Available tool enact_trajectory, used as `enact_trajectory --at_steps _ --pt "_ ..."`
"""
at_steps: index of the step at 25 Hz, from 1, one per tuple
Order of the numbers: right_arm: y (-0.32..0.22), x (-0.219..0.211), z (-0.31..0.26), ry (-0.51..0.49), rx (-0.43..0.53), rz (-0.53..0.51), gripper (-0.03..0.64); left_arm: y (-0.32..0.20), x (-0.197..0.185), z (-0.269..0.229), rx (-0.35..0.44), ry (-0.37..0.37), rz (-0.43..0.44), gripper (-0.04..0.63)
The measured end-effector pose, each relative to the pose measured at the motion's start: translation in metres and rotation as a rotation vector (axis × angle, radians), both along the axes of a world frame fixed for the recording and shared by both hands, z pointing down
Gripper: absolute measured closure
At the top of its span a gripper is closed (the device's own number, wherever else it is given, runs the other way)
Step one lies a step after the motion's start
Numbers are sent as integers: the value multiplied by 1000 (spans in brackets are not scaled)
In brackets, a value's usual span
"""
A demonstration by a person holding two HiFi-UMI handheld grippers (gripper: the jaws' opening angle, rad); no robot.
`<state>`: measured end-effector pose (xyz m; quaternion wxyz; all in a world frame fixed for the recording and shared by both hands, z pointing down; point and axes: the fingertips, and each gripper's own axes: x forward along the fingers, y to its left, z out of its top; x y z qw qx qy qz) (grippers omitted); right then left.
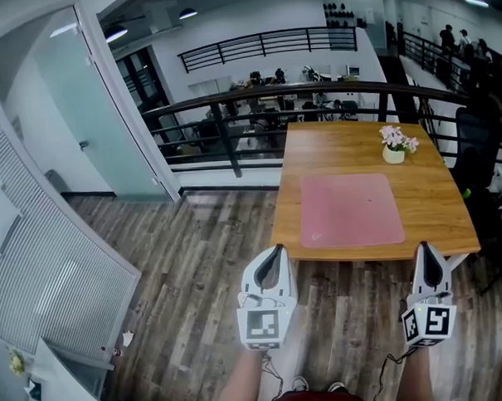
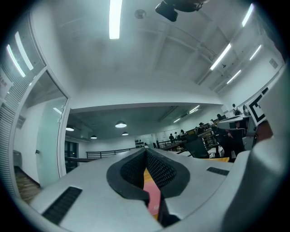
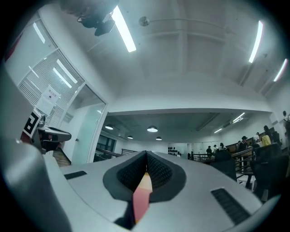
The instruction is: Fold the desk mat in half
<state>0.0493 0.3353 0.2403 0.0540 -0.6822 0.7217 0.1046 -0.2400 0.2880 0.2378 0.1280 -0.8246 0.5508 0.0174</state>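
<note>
The head view alone shows the smooth pink rectangular desk mat (image 1: pixel 350 209) lying flat on the wooden table (image 1: pixel 434 204). The left gripper (image 1: pixel 276 251) and right gripper (image 1: pixel 425 248) hover off the table's near edge, ribbed jaws clenched on nothing.

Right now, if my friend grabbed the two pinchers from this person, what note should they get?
Left gripper: shut, holding nothing, by the near left corner of the table.
Right gripper: shut, holding nothing, by the table's near right edge.
Desk mat: pink, lying flat and unfolded on the table, close to the near edge. Neither gripper touches it.
Flower pot: behind the mat, apart from it.
Done: nothing yet.
Left: open the jaws, probably take the mat's near edge, and fold it in half.
</note>
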Motion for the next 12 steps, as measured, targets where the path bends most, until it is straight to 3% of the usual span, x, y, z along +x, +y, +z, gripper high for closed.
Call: enact_trajectory --at_steps 12 --pt "-18 -18 21 8 -17 49 607 -42 -22 20 -24 39 38 575"
